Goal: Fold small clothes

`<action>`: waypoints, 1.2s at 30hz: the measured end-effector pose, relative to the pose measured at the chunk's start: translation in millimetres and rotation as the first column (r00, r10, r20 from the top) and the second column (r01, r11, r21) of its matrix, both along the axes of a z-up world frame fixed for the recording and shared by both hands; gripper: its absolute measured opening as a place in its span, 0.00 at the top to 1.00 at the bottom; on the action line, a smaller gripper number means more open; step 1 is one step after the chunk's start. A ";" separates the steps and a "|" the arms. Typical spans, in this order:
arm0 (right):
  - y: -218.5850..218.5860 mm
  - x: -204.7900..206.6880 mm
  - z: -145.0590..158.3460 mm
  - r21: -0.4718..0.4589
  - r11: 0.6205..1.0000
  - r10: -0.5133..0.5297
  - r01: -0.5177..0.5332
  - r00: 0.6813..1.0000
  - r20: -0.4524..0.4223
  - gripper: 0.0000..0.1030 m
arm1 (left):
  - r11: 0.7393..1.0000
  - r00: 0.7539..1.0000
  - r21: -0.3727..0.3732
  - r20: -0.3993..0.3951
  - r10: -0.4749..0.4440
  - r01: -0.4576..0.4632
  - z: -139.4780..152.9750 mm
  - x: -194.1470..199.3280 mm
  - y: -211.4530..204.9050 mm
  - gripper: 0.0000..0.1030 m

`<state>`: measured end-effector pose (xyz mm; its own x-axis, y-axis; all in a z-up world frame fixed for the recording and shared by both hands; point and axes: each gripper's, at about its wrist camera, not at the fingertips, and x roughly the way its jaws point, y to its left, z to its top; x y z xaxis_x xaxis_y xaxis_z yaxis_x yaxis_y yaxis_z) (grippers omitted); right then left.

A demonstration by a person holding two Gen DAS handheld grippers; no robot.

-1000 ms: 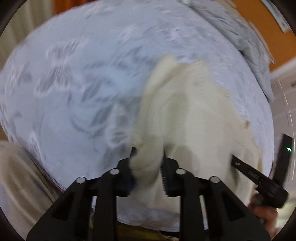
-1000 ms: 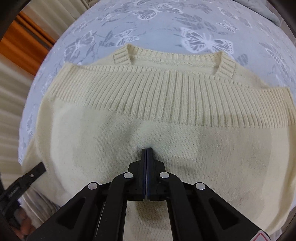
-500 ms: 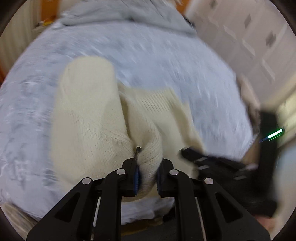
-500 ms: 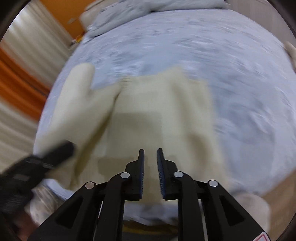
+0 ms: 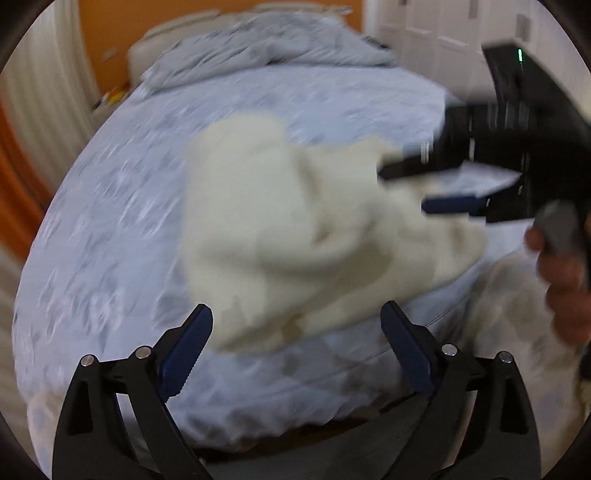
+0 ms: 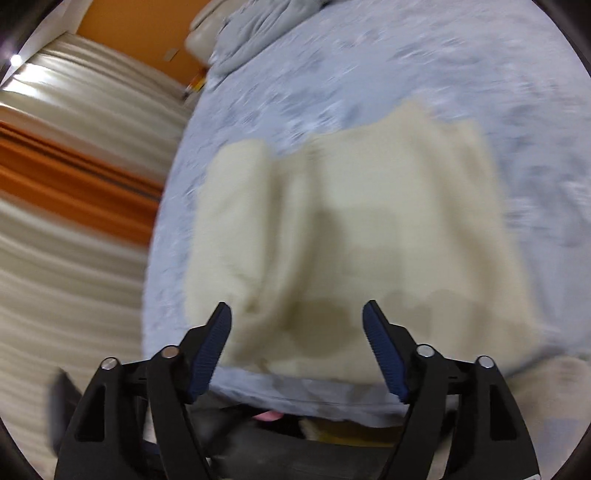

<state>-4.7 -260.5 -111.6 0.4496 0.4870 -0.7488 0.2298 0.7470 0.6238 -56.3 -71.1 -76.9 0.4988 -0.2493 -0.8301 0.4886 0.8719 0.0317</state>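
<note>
A cream knitted sweater (image 5: 295, 229) lies bunched and blurred on the pale blue butterfly-print bed sheet (image 5: 110, 221). My left gripper (image 5: 295, 314) hangs above its near edge, jaws opening wide, pads clear of the knit. To the upper right my right gripper (image 5: 404, 188) hovers over the sweater's right side, with a person's hand (image 5: 565, 280) behind it. In the right wrist view the sweater (image 6: 369, 240) lies flatter, folded in on itself. My right gripper (image 6: 295, 310) is over its near hem, jaws opening, nothing pinched between them.
A crumpled grey duvet (image 5: 266, 48) lies at the head of the bed. Pale curtains with an orange band (image 6: 74, 177) hang to the left. White cupboard doors (image 5: 424, 33) stand at the far right. The bed's front edge (image 6: 314, 398) runs just below the grippers.
Both grippers went from shut to wide open. The left one let go of the sweater fold it held. Both have drawn back from the sweater, and the view now takes in more of the bed.
</note>
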 end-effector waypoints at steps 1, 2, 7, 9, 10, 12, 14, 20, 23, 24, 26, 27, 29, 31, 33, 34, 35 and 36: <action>7.6 7.7 -1.7 -0.004 1.000 0.017 -0.017 1.000 -0.012 0.29 | 0.999 0.999 -0.002 -0.025 0.045 -0.045 -6.8 4.2 9.3 0.13; 15.8 16.2 -3.8 -0.014 0.999 0.037 -0.038 0.999 -0.032 0.29 | 0.998 0.997 -0.009 -0.041 0.061 -0.062 -9.6 6.5 14.2 0.13; 51.2 48.4 -18.3 -0.028 0.996 0.078 -0.082 0.989 -0.129 0.28 | 0.992 0.988 -0.030 -0.102 0.119 -0.123 -25.6 15.8 36.0 0.13; 61.2 53.8 -18.5 -0.039 0.994 0.094 -0.099 0.990 -0.110 0.48 | 0.991 0.986 -0.023 -0.110 0.126 -0.129 -32.0 22.2 37.5 0.13; 66.3 55.7 -13.3 -0.066 0.992 0.104 -0.110 0.991 -0.089 0.64 | 0.991 0.984 -0.027 -0.124 0.125 -0.129 -36.4 24.4 37.7 0.13; 63.9 52.3 5.2 -0.023 0.994 0.105 -0.105 0.994 -0.011 0.87 | 0.989 0.980 -0.022 -0.140 0.143 -0.148 -40.6 30.4 37.9 0.18; 53.6 38.9 46.2 -0.036 0.995 0.094 -0.090 0.988 0.120 0.88 | 0.986 0.979 -0.049 -0.138 0.151 -0.159 -33.3 35.8 40.0 0.20; -36.0 -25.5 81.4 -0.069 0.994 -0.070 0.086 0.975 0.210 0.88 | 0.982 0.988 -0.125 -0.089 0.128 -0.139 -7.7 34.7 25.8 0.19; -88.5 -47.0 4.7 -0.094 0.973 -0.211 0.209 0.978 -0.005 0.88 | 0.988 0.981 -0.072 -0.151 0.125 -0.137 -25.4 43.0 6.4 0.21; -99.2 -55.3 -18.3 -0.116 0.964 -0.247 0.238 0.967 -0.062 0.88 | 0.989 0.975 -0.061 -0.189 0.118 -0.132 -34.2 45.3 -1.7 0.23; -109.9 -69.7 -46.7 -0.108 0.959 -0.273 0.262 0.956 -0.108 0.90 | 0.991 0.970 -0.050 -0.217 0.112 -0.125 -42.1 45.8 -12.1 0.24; -111.8 -73.6 -46.1 -0.079 0.957 -0.286 0.279 0.953 -0.104 0.90 | 0.992 0.971 -0.019 -0.210 0.115 -0.121 -45.4 44.4 -18.7 0.25; -110.3 -73.2 -30.2 -0.096 0.954 -0.291 0.283 0.953 -0.079 0.85 | 0.993 0.975 0.015 -0.190 0.115 -0.115 -46.2 41.8 -24.5 0.25; -102.4 -72.4 -9.1 -0.169 0.952 -0.264 0.255 0.964 -0.033 0.79 | 0.993 0.975 0.012 -0.190 0.118 -0.118 -41.7 40.0 -23.8 0.26; -99.1 -68.1 5.1 -0.153 0.960 -0.236 0.234 0.972 0.004 0.60 | 0.992 0.973 0.010 -0.190 0.128 -0.129 -34.1 37.5 -20.4 0.26; -95.9 -65.8 10.3 -0.130 0.967 -0.220 0.221 0.975 0.024 0.52 | 0.992 0.973 0.004 -0.191 0.127 -0.129 -31.1 36.1 -18.2 0.26; -88.5 -60.4 11.7 -0.119 0.971 -0.203 0.206 0.979 0.033 0.41 | 0.992 0.974 -0.001 -0.189 0.121 -0.124 -27.4 33.7 -16.7 0.26; -83.7 -57.3 11.4 -0.122 0.975 -0.183 0.186 0.982 0.035 0.37 | 0.993 0.977 -0.002 -0.180 0.113 -0.115 -22.4 29.8 -14.6 0.26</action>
<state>-62.0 -344.2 -100.2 0.5415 0.2973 -0.7864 0.3575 0.7652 0.5354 -26.4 -85.7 -99.3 0.3679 -0.2101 -0.9058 0.3828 0.9220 -0.0584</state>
